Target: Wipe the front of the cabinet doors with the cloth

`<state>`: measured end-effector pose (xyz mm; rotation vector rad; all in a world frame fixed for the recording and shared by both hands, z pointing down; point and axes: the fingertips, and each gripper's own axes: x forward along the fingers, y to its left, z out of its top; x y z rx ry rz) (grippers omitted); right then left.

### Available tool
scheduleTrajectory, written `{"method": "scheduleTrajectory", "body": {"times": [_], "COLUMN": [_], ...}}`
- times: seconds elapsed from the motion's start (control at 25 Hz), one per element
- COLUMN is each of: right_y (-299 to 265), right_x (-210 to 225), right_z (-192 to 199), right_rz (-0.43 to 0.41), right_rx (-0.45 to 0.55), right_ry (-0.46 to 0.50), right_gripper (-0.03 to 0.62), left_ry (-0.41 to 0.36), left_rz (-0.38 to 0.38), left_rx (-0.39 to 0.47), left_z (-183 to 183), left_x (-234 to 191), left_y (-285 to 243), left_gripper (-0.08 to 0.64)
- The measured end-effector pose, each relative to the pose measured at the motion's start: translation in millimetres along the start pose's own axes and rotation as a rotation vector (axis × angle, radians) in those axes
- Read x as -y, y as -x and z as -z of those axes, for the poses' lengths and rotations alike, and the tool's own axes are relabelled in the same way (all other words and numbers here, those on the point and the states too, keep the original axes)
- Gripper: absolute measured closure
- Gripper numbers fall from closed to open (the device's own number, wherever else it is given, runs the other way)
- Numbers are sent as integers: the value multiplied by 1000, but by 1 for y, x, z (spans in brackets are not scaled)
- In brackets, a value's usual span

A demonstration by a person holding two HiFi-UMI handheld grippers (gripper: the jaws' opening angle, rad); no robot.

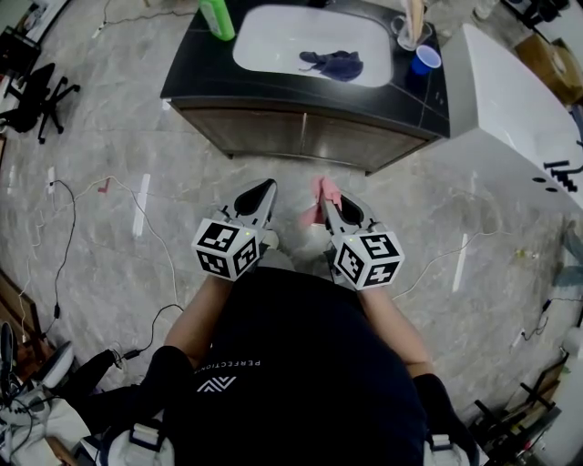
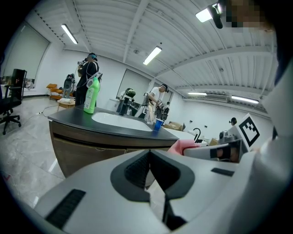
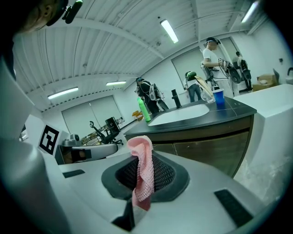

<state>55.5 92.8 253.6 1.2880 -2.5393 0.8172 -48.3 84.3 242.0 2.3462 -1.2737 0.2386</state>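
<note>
Pinching pink cloth (image 3: 141, 171), right gripper (image 1: 326, 206)

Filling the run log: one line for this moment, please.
right gripper: shut on pink cloth | left gripper: shut, empty | cabinet doors: no contact

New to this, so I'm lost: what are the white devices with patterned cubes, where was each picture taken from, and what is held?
A person holds a two-jaw gripper in each hand. One picture looks down from a head camera; the others ride on the grippers. The right gripper pinches a pink cloth; the left gripper is shut and empty. Ahead stands a cabinet with a sink holding a dark cloth, plus a green bottle and blue cup.
</note>
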Motion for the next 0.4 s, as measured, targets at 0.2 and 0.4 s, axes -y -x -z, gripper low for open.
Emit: {"method": "scheduleTrajectory", "body": {"times": [0.2,0.4], "right_y": [2,7], "right_x": [-2,-2], "right_z": [3,4], "right_rz": [-8,-7], "right_rx": [-3,-2], "right_ry": [-2,-9], "right_gripper": [545,545], "left_ry": [3,8], "left_rz": [-1,7], "left_rx": [-20,-23], "left_z": [9,14], "left_x": [3,10], "left_y": [5,8], "left_gripper": [554,554]}}
